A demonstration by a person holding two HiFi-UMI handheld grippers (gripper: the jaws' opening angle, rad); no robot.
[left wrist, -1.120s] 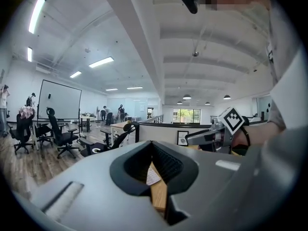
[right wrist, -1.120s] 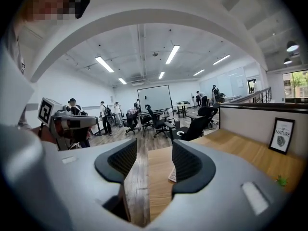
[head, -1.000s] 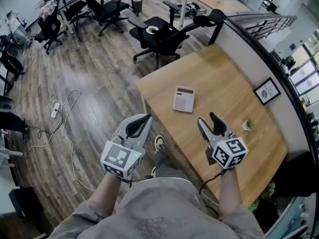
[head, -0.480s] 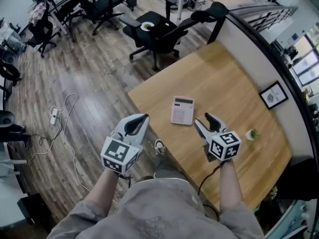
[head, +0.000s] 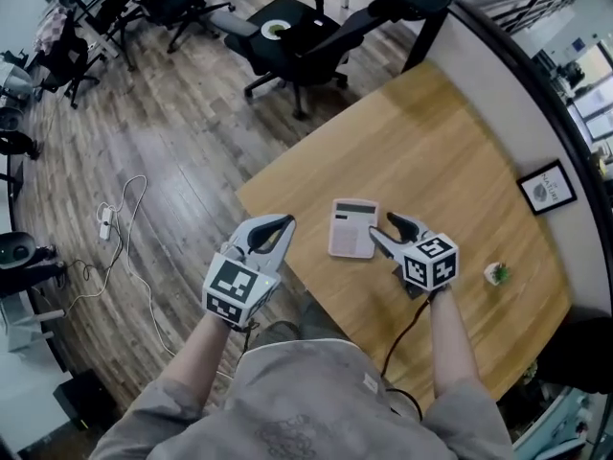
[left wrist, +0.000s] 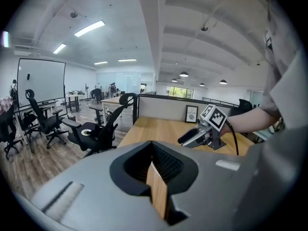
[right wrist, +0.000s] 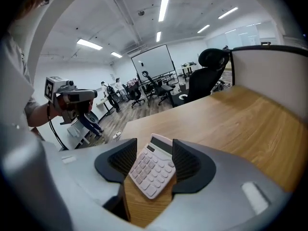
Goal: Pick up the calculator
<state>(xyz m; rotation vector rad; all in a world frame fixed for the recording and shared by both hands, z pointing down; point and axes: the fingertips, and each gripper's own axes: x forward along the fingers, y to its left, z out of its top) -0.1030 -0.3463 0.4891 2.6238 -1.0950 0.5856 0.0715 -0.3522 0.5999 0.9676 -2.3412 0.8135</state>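
A pale pink calculator (head: 352, 228) lies flat on the wooden table (head: 431, 142), near its front edge. My right gripper (head: 391, 228) is just right of it, low over the table and open. In the right gripper view the calculator (right wrist: 153, 165) shows between the two dark pads (right wrist: 118, 162) of that gripper (right wrist: 154, 163), and neither pad touches it. My left gripper (head: 280, 226) hovers at the table's front-left edge, left of the calculator, with its tips together and nothing held. In the left gripper view that gripper (left wrist: 153, 165) frames only a strip of table.
A small potted plant (head: 496, 274) and a framed picture (head: 547, 186) stand at the table's right, against a partition. A black office chair (head: 306, 41) stands beyond the far edge. Cables and a power strip (head: 103, 226) lie on the wooden floor to the left.
My right gripper has moved forward and left until its jaws frame the calculator. My left gripper has stayed shut near the table's edge. The head view has shifted closer to the table.
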